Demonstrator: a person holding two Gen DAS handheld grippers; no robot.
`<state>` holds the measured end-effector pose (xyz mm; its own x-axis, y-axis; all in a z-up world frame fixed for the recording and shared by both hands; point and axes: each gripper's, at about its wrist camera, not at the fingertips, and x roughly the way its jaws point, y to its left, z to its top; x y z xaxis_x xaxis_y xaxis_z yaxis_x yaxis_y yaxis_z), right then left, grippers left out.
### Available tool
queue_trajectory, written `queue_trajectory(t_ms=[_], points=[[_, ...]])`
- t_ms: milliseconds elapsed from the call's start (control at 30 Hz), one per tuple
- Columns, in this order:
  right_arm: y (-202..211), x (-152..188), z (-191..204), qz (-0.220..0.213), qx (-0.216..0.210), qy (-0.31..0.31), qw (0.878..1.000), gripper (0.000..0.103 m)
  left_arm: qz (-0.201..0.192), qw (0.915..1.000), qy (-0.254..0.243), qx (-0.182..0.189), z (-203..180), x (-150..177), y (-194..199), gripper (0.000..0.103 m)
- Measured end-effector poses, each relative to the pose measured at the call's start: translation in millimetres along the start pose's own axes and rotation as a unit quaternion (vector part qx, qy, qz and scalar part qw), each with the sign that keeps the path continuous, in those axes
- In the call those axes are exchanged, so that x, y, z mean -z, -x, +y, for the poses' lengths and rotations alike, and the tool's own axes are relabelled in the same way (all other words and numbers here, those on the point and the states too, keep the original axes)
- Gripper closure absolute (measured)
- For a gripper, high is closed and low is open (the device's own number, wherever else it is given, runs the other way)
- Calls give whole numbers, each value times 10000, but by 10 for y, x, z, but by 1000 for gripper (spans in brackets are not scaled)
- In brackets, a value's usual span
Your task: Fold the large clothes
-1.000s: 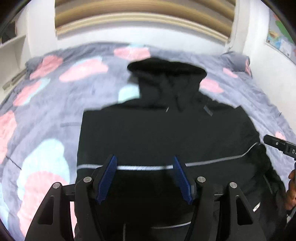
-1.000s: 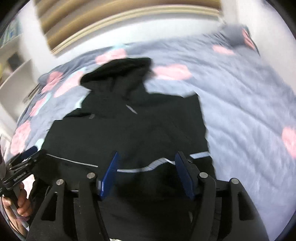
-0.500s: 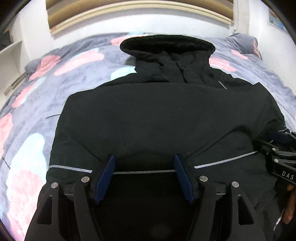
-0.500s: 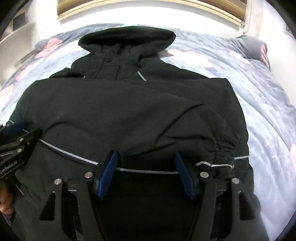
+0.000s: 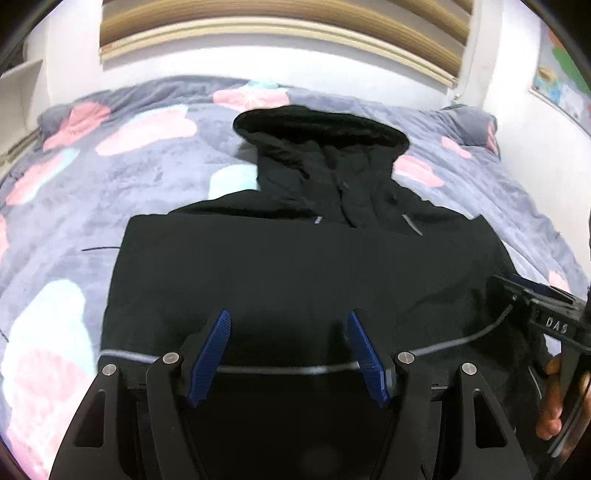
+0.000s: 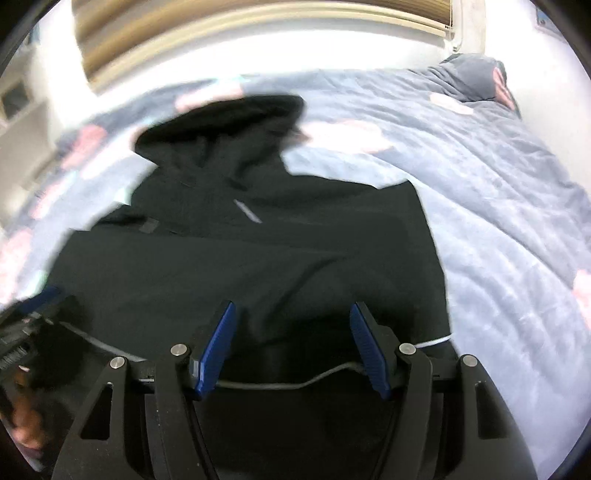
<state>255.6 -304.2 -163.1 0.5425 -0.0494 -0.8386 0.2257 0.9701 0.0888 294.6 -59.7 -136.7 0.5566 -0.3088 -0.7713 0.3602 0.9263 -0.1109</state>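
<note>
Left gripper (image 5: 289,354): black frame, blue ribbed pads, jaws standing well apart. Black fabric and a thin grey reflective stripe (image 5: 266,369) show in the gap, but the pads do not visibly press on anything, so it reads as spread and holding nothing. Whether the tips touch the cloth: cannot tell.

Right gripper (image 6: 291,347): same build, jaws similarly spread. The stripe sags between the pads there (image 6: 280,384); no clamp visible, nothing gripped. This view is motion-blurred, mostly on its left side.

Both hover over the near part of the large black hooded jacket (image 5: 303,266), each pointing steeply down at it. The jacket lies flat on the bed, hood (image 5: 317,125) at the far end, toward the wall. A sleeve is folded across the body; a short grey tab (image 5: 413,224) shows near the collar.

In the left wrist view the right gripper sits at the right edge (image 5: 543,314), over the jacket's right side, with the person's fingers (image 5: 554,398) wrapped on its handle. In the right wrist view the left gripper is a blurred shape at the left edge (image 6: 26,325).

Under the jacket: grey plush bedspread with pink and pale-blue blobs (image 5: 110,192). Beyond it: white wall (image 5: 295,62), tan slatted blind (image 5: 280,18). Grey pillow (image 5: 469,122) at the far right corner.
</note>
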Motion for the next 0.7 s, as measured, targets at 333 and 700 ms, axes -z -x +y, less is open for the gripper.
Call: queue_trajectory(t_ms=[333, 700], points=[[-214, -159, -29, 885, -293, 233, 9954, 34, 895, 9948, -376, -304, -118, -71, -282, 35], [485, -1346, -311, 894, -529, -481, 9934, 34, 483, 9980, -246, -324, 79, -1196, 674, 35]])
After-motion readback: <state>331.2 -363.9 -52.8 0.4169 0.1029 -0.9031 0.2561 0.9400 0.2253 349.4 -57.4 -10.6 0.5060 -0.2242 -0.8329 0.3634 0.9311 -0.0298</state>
